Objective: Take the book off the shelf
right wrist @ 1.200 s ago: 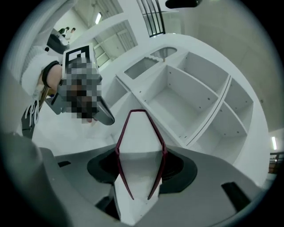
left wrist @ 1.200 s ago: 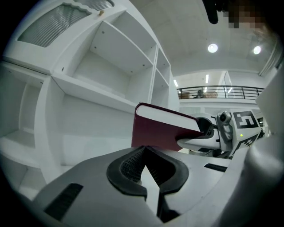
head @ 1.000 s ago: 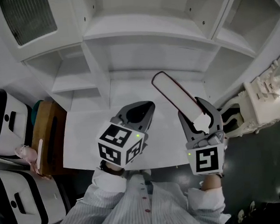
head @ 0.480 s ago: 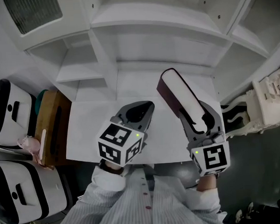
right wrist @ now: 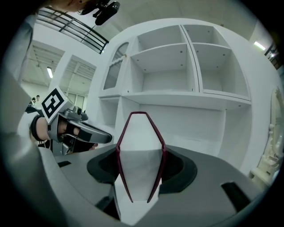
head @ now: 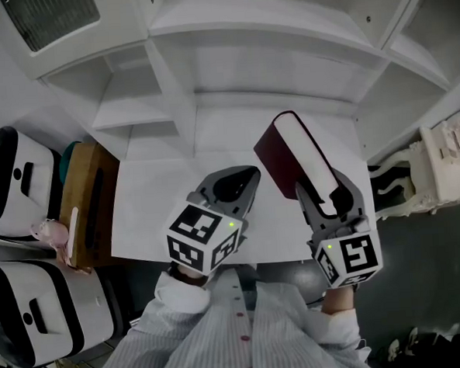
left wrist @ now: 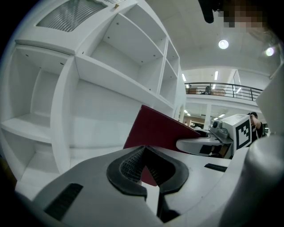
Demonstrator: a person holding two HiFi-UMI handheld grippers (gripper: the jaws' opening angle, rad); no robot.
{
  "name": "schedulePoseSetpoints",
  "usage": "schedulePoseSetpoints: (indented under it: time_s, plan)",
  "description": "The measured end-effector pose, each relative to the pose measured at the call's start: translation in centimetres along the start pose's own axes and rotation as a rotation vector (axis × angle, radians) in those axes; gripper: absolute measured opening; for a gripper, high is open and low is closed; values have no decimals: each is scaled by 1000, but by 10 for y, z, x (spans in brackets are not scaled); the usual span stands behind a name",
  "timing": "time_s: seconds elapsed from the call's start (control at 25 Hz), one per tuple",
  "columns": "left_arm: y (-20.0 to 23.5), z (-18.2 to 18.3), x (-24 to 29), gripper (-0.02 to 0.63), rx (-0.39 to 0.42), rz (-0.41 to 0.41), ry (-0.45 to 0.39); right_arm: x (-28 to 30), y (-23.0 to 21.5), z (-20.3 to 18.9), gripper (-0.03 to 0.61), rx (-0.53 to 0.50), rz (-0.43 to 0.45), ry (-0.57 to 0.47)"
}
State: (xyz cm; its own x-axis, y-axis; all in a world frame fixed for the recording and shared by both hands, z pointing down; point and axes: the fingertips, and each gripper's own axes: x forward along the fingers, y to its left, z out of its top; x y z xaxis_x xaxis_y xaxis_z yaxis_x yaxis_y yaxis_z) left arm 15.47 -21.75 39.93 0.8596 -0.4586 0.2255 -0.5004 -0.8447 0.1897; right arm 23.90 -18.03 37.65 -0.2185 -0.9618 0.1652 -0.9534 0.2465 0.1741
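A dark red book [head: 271,155] with white pages hangs above the white tabletop [head: 150,215], in front of the empty white shelf unit [head: 269,68]. My right gripper [head: 329,201] is shut on the book's near end, page edges up. In the right gripper view the book [right wrist: 140,142] stands between the jaws, spine away from me. My left gripper [head: 236,183] is to the book's left, shut with nothing in it. Its tips [left wrist: 144,150] meet in the left gripper view, with the red cover [left wrist: 155,131] and the right gripper [left wrist: 199,144] beyond them.
The shelf's compartments [right wrist: 164,66] all look bare. A wooden box [head: 87,200] stands at the table's left end, with white machines [head: 12,181] beside it. White ornate furniture [head: 446,166] stands to the right over a dark floor.
The book has rolled in my right gripper, so its red cover now shows on the left side. Both grippers have hardly shifted and the grip has stayed the same.
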Motion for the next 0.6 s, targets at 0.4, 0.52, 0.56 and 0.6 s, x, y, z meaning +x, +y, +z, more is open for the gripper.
schedulePoseSetpoints:
  time_s: [0.4, 0.52, 0.56, 0.6]
  plan:
    - [-5, -5, 9, 9, -13, -21, -3, -2, -2, -11, 225, 28, -2, 21]
    - [-9, -5, 12, 10, -15, -31, -6, -3, -3, -12, 225, 29, 5, 25]
    - [-10, -4, 13, 9, -14, -34, -5, -3, -3, -12, 225, 29, 6, 25]
    - [-11, -4, 14, 9, -12, -36, -4, -3, -3, -11, 225, 29, 8, 25]
